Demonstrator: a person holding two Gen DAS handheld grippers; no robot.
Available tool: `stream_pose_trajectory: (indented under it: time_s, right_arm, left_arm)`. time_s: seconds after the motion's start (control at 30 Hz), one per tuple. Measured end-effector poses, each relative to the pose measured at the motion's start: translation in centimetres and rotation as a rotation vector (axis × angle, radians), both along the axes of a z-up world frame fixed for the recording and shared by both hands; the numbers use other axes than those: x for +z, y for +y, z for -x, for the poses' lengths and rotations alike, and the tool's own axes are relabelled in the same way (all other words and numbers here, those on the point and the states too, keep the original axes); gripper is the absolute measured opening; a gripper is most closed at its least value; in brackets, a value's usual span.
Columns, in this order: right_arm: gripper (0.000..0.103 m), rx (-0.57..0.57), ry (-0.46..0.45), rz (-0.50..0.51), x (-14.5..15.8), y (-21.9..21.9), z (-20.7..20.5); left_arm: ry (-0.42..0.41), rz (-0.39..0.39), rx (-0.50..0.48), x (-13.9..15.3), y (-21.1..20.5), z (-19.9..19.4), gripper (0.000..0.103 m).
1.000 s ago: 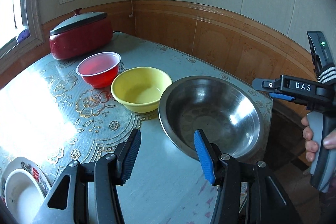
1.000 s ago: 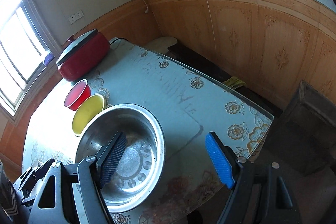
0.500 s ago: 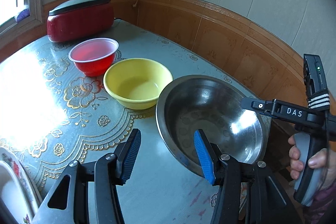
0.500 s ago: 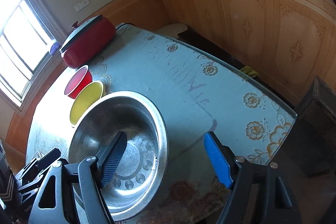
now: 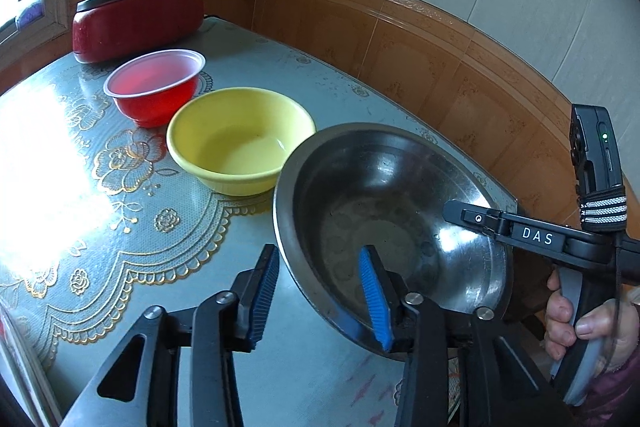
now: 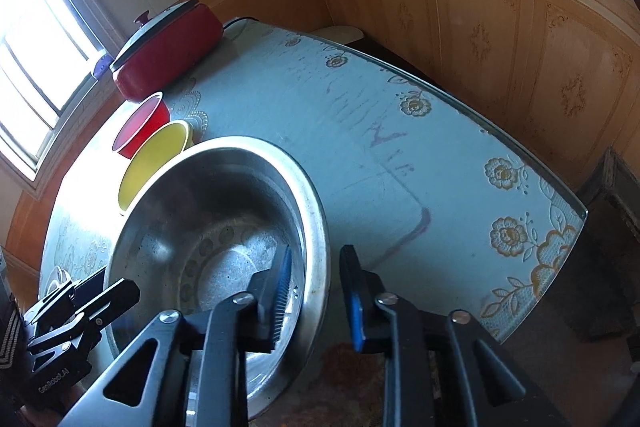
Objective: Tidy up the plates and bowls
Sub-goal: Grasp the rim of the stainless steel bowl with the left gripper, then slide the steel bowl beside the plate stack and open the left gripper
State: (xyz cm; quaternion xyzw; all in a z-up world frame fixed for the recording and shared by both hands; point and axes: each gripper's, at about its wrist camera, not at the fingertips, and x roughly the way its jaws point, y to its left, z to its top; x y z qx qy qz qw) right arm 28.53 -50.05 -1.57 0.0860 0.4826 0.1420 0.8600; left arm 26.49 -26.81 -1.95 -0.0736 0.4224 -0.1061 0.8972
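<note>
Both grippers have come closer to the large stainless steel bowl (image 5: 384,223) since the earlier frames, and each one now straddles its rim. My left gripper (image 5: 320,297) has its jaws apart: the blue pad is inside the bowl, the dark pad is outside over the table, and the near rim passes between them without being pressed. My right gripper (image 6: 316,301) is narrower, one pad inside the wall and one outside, with a small gap to the metal on both sides, so I judge it is not yet clamped.

The steel bowl sits in the lower centre of both views, close to the table edge. In the left wrist view its rim seems to touch or overlap the yellow plastic bowl (image 5: 240,139) at centre left; I cannot tell which. Behind that, in the upper left, stands the red plastic bowl with a clear rim (image 5: 154,87), and further back the red electric pot with a grey lid (image 5: 138,17). All rest on the flowered glass-covered table (image 5: 120,219).

I expect the steel bowl to be stiff, rather light and slippery. The flat rolled rim is the best place to take hold, at opposite sides.
</note>
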Motion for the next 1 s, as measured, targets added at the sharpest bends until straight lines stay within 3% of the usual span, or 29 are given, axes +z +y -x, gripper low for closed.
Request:
stream_pose_trajectory:
  time_s: [0.07,0.4,0.67,1.0]
  right_arm:
    - [0.013,0.018,-0.002,0.009,0.0,0.4,0.4]
    - [0.010,0.095,0.022,0.037,-0.6,2.8,3.0]
    - [0.012,0.186,0.035,0.007,-0.6,6.5,5.2]
    - [0.012,0.269,0.029,0.004,-0.4,10.7,6.2]
  left_arm:
    - [-0.003,-0.008,-0.013,-0.1,-0.4,0.2,0.033]
    - [-0.021,-0.050,-0.005,0.2,0.2,3.3,0.032]
    - [-0.069,-0.139,0.086,1.5,2.6,6.8,0.032]
    - [-0.071,-0.162,0.181,2.1,6.5,9.2,0.032]
